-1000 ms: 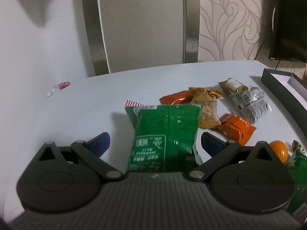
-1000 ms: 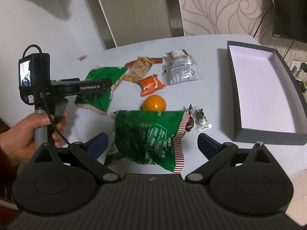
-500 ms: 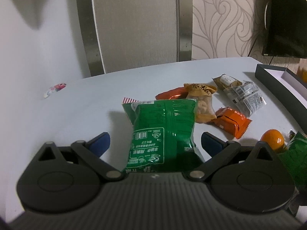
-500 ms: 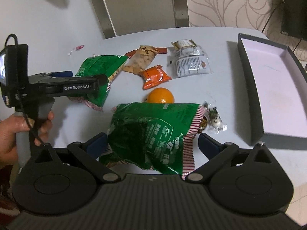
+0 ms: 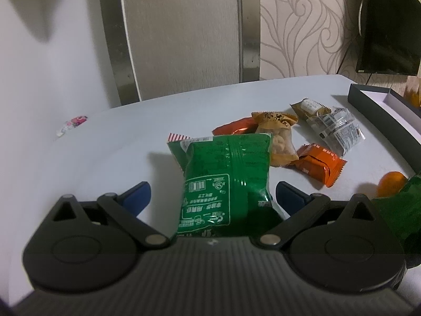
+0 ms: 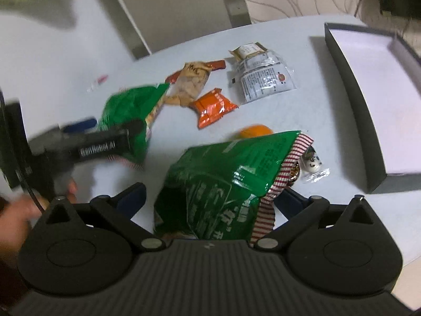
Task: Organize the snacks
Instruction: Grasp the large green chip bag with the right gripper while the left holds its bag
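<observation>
Two green snack bags at the fingers, desk clutter beyond.

Left gripper (image 5: 211,197): fingers (image 5: 136,194) spread wide either side of a green snack bag (image 5: 226,179); no pad visibly touches it, and its near end is hidden behind the gripper body, so whether it is held cannot be told. Right gripper (image 6: 210,200): fingers (image 6: 131,196) likewise apart around a second green bag (image 6: 221,184) with a red-striped edge, support unclear. On the desk (image 6: 310,121), at 12 o'clock of the second bag, an orange (image 6: 254,130); an orange packet (image 6: 213,106) further on; a clear packet (image 6: 263,79) at 1 o'clock; an open dark box (image 6: 350,79) at 2 o'clock.
</observation>
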`<state>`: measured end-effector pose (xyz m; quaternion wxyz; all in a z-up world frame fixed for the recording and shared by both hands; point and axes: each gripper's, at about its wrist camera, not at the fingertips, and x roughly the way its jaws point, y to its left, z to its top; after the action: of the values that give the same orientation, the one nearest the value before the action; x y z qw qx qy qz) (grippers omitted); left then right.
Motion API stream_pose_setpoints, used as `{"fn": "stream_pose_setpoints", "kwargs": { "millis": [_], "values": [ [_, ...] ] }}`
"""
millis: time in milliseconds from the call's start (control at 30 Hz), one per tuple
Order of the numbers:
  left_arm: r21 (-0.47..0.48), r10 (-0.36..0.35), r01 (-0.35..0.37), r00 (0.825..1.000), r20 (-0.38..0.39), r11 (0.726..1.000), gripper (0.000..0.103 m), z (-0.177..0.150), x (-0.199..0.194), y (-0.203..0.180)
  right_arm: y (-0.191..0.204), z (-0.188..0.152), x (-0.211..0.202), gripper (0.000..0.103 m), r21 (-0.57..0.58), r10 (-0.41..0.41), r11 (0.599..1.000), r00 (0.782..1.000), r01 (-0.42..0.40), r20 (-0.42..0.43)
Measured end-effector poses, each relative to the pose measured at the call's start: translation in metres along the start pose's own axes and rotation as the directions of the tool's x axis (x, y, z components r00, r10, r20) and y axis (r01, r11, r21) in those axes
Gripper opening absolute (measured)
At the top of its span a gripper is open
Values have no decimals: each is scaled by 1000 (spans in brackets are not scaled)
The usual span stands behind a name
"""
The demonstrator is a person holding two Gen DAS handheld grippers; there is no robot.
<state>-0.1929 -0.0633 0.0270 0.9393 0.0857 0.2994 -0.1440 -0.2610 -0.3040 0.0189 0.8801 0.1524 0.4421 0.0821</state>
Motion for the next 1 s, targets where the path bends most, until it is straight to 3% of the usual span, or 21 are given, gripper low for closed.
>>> {"fn": "stream_pose_setpoints", "kwargs": {
  "millis": [100,167,300,400,533,1000],
  "values": [
    [7,-3,3,1000,-1,1000,103,1,1,-1,-5,0,5,103,40,7,999,1000,-6,-13],
    [10,-7,7,1000,0,1000,103,2,1,-3,-7,-2,7,91,28,12,1000,1000,-12,-21],
    [19,-12,12,1000,-3,1000,103,2,3,-5,0,-2,0,83,-33,31,999,999,-31,-10],
    [17,-15,15,1000,-7,1000,103,2,5,-5,3,-4,-9,83,-45,53,998,999,-53,1],
    [9,-20,21,1000,-12,1000,103,1,8,-6,8,-5,-17,82,-105,20,994,1000,-17,21],
    [-49,-68,66,997,-27,997,103,-2,16,-2,9,-13,-44,82,-38,31,999,999,-30,30]
  ]
}}
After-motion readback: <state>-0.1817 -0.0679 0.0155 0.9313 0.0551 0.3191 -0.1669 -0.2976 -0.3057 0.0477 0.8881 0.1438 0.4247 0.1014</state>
